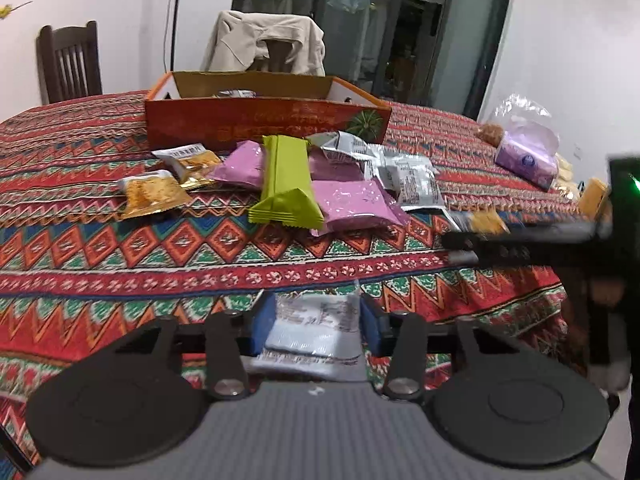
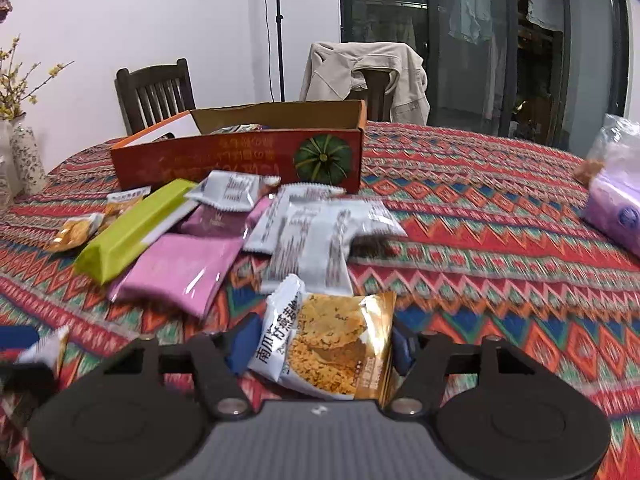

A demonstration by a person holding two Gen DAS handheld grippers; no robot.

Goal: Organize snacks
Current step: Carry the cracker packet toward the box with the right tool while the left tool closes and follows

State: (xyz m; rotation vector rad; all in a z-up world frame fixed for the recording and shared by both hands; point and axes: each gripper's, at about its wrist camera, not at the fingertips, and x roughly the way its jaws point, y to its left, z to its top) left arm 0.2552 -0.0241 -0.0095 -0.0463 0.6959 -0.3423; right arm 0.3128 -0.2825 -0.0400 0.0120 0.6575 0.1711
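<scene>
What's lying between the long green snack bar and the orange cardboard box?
In the right wrist view, a silver packet lies between the green bar and the orange box; purple packets sit beside the bar.

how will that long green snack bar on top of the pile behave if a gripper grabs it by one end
The green snack bar looks boxy and straight, so it probably stays fairly stiff rather than drooping. Its glossy wrapper may be slippery between the pads. It lies across pink packets, so lifting it will likely shift them.
</scene>
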